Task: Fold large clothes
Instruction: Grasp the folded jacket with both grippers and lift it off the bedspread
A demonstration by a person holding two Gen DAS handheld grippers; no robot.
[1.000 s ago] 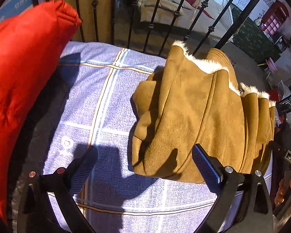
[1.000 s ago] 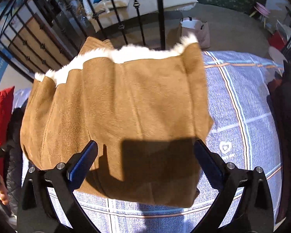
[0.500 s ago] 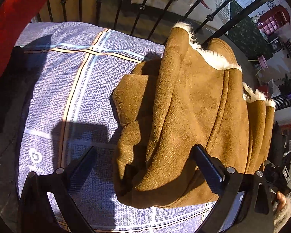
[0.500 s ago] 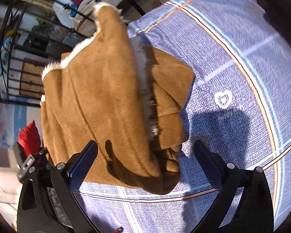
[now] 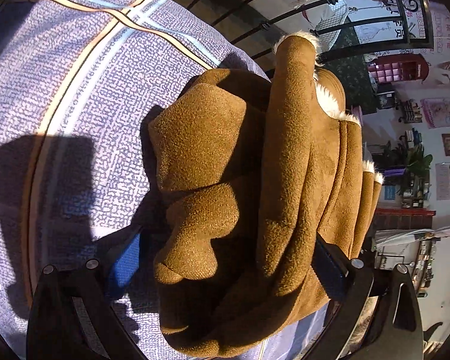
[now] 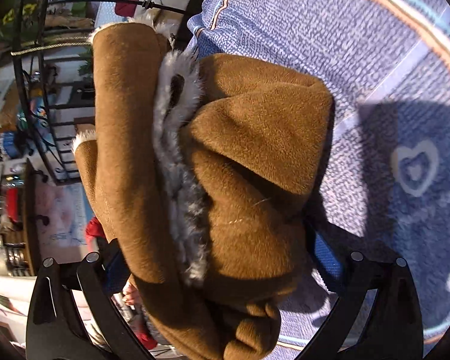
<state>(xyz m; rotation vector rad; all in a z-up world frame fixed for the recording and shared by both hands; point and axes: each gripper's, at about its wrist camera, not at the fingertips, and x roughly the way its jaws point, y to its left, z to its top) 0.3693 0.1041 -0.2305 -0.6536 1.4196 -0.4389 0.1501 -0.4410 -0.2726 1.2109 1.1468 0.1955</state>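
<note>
We see the folded brown coat (image 5: 285,180) filling the frame centre in both views, its bulk between the spread jaws of the left gripper (image 5: 225,258) and of the right gripper (image 6: 213,258); whether the blue pads (image 5: 123,261) press it, we cannot tell. It lies on the blue plaid bedsheet (image 5: 75,90). Black railing (image 5: 330,0) crosses the top; grey fur trim (image 6: 177,138) shows centre.

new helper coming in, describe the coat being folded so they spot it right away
Look at the blue-purple checked bedspread by the black iron railing. Bunched on it lies the tan suede coat, the only brown item there, with whitish fur lining along its edges.
</note>
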